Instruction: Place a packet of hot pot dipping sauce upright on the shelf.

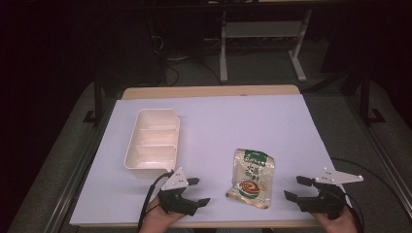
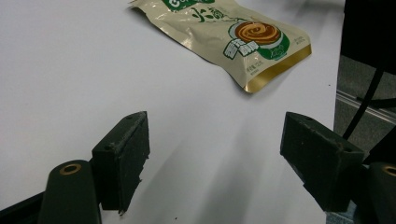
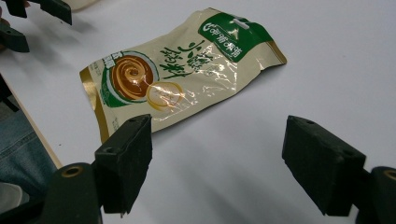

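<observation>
A cream and green snack pouch (image 1: 251, 178) lies flat on the white table cover, near the front edge. A cream plastic tray (image 1: 152, 141) with three compartments stands to its left, farther back. My left gripper (image 1: 197, 191) rests at the front, just left of the pouch, jaws open and empty. My right gripper (image 1: 297, 188) sits at the front right, jaws open and empty, pointing toward the pouch. Ahead of the left gripper (image 2: 215, 154) the pouch (image 2: 229, 37) lies apart from it. The pouch (image 3: 177, 70) lies just beyond the open right gripper (image 3: 217, 161).
The white cover (image 1: 218, 121) lies over a wooden table whose bare edge (image 1: 209, 91) shows at the back. The left gripper's jaws (image 3: 42, 11) show at the top left of the right gripper view. Dark floor, cables and a metal stand lie beyond the table.
</observation>
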Tool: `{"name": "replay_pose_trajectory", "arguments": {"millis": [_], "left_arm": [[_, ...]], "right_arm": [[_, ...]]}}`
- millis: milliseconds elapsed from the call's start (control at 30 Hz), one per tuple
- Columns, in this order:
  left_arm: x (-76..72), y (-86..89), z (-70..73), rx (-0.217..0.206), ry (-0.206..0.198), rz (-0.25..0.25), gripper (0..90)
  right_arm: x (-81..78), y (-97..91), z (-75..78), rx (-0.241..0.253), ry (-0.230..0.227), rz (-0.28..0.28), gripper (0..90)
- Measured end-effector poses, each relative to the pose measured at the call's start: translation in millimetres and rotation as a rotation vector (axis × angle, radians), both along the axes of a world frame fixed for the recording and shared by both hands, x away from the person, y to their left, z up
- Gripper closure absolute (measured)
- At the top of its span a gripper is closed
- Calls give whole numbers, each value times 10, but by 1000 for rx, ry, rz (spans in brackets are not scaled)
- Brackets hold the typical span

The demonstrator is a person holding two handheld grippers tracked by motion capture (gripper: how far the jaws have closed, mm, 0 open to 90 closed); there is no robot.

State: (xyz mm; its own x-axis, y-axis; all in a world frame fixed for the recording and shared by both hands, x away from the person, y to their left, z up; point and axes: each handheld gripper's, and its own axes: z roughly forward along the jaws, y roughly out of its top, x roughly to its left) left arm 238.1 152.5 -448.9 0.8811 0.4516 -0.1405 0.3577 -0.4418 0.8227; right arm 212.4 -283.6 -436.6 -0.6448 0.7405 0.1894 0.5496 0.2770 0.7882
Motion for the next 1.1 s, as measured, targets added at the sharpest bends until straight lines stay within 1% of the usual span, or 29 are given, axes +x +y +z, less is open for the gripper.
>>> {"name": "replay_pose_trajectory", "arguments": {"millis": [167,300,433,467,500,567,633,667,700,733,767,833,867,900,933,967,1000,1033,1100], "left_arm": [[-4,-22,18,3,-5,-6,237],[-17,-82,48,-4,-7,-17,249],[-22,-140,87,-8,-14,-25,264],[-18,-178,123,-6,-23,-27,272],[-18,-178,123,-6,-23,-27,279],[-4,-259,189,2,-37,-40,301],[-1,-281,201,2,-38,-43,309],[12,-326,222,-2,-37,-50,316],[23,-358,235,2,-37,-55,342],[42,-421,254,10,-37,-63,350],[42,-421,254,10,-37,-63,361],[68,-506,269,16,-35,-74,373],[89,-567,274,30,-36,-84,397],[89,-567,274,30,-36,-84,407],[113,-654,273,43,-33,-91,421],[113,-654,273,43,-33,-91,431],[132,-718,268,51,-28,-98,431],[152,-791,258,61,-22,-107,464],[170,-877,248,81,-25,-114,488]], "right_arm": [[0,-15,-6,2,2,-3,235],[4,-24,-3,9,-2,-4,231],[-4,-16,3,4,-8,-4,236],[-8,-13,6,3,-9,-6,236],[-8,-12,8,3,-12,-6,236],[-10,-11,11,0,-15,-7,236],[-11,-9,12,-2,-18,-9,237],[-12,-8,12,-3,-21,-9,237],[-15,-7,13,0,-27,-3,237],[-15,-6,13,0,-27,-3,237],[-15,-5,13,1,-27,-2,238],[-16,-4,13,2,-27,0,237],[-11,-2,10,-4,-27,2,237],[-11,-2,10,-4,-27,2,237],[-7,-4,8,-7,-25,3,238],[-7,-4,8,-7,-25,3,238],[-5,-5,7,-7,-25,2,237],[-5,-13,7,-9,-19,-3,238],[-1,-23,5,-10,-21,-8,238]]}}
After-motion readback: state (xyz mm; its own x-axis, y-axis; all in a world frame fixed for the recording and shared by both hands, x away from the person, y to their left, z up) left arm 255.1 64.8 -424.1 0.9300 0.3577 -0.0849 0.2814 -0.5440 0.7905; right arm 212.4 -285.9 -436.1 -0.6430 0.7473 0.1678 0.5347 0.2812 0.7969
